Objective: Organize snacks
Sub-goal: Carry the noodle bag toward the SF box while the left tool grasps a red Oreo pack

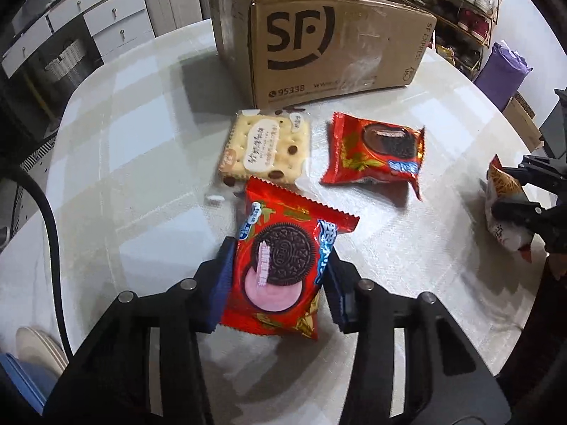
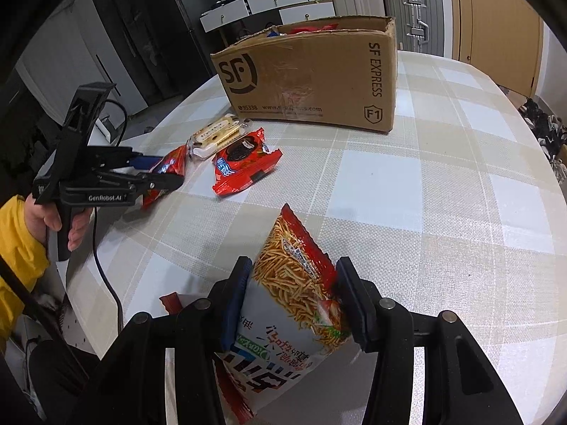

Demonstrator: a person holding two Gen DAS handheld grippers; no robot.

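Observation:
My left gripper (image 1: 278, 255) is shut on a red Oreo packet (image 1: 283, 265), its blue pads pressing both side edges; from the right wrist it shows at the left (image 2: 166, 170). My right gripper (image 2: 294, 262) is shut on a noodle-snack bag (image 2: 297, 290), which tilts up from the table; in the left wrist view this gripper (image 1: 503, 191) shows at the right edge. A cracker packet (image 1: 264, 145) and a second red Oreo packet (image 1: 375, 152) lie flat in front of the open cardboard SF box (image 1: 319, 46), which holds more snacks.
The round table (image 1: 141, 177) has a checked cloth. A hand in a yellow sleeve (image 2: 21, 248) holds the left gripper, and a black cable (image 2: 106, 283) hangs from it. A red packet corner (image 2: 172, 301) peeks out beside my right gripper. Drawers, suitcases and a shoe rack stand behind.

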